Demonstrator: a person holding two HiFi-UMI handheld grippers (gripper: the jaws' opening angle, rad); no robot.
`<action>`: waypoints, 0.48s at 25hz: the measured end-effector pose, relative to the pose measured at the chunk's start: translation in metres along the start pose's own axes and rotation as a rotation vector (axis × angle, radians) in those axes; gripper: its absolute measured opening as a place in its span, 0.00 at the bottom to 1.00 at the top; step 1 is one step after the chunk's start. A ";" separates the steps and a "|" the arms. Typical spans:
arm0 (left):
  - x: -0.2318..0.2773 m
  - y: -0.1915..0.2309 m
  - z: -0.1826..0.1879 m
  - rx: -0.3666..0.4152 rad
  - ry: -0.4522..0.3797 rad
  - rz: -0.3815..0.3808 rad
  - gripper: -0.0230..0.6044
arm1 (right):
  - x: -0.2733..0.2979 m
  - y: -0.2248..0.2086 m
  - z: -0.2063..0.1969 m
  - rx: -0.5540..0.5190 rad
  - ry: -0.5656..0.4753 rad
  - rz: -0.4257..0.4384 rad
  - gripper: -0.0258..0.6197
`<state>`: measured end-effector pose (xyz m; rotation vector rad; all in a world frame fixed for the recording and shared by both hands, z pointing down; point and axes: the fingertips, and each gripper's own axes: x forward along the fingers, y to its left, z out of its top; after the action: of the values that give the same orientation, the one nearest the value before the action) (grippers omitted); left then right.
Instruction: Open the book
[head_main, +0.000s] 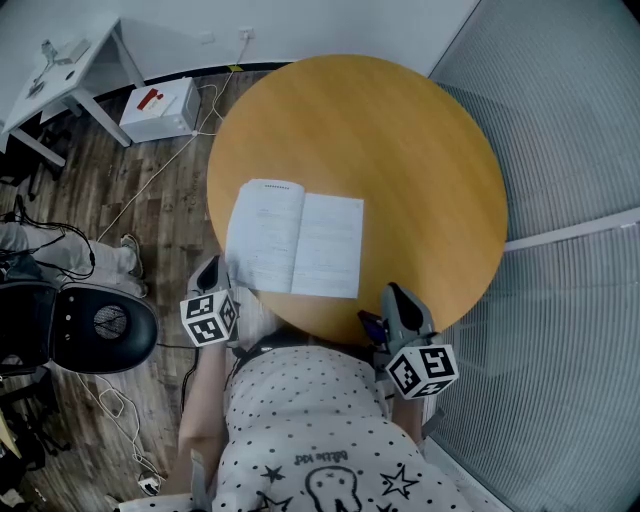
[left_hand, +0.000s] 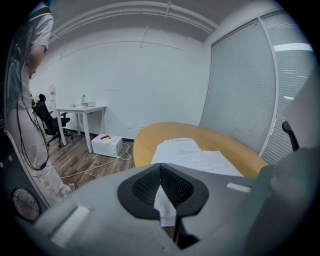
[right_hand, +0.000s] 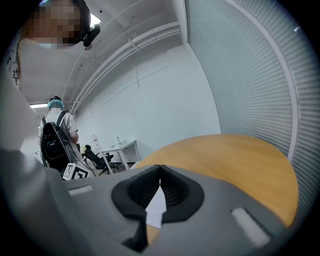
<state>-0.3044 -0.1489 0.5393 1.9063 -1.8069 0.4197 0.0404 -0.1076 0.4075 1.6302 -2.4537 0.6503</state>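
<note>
On the round wooden counter (head_main: 400, 150) the book (head_main: 296, 240) lies open and flat, two white pages facing up. Its near edge runs close to the rim nearest the person, and its left edge sits close to the rim on that side. Beyond the book and to its right, the wood stretches open to the far rim.

Just beside the book's near left corner, at the counter's rim, the left gripper (head_main: 207, 272) hangs with its jaws pressed together at the tips, pinching nothing. Just right of the book's near right corner, over the rim, the right gripper (head_main: 398, 298) has its jaws pressed together as well, nothing between them.

Left of the book, past the rim, wooden floor (head_main: 170, 200) carries a white box (head_main: 160, 108), loose cables (head_main: 150, 190) and a black chair (head_main: 90, 325). Right of the book, a blind-covered glass wall (head_main: 570, 150) stands close to the counter's edge.
</note>
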 end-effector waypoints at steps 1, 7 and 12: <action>-0.001 -0.003 0.005 0.008 -0.015 -0.005 0.05 | -0.001 -0.001 -0.001 -0.001 -0.001 -0.001 0.04; -0.005 -0.024 0.045 0.077 -0.105 -0.045 0.05 | -0.002 -0.004 0.003 -0.007 -0.006 -0.011 0.04; -0.012 -0.048 0.076 0.142 -0.178 -0.089 0.05 | -0.005 -0.005 0.005 -0.009 -0.013 -0.019 0.04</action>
<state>-0.2654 -0.1787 0.4629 2.1738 -1.8363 0.3657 0.0478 -0.1074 0.4030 1.6578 -2.4435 0.6264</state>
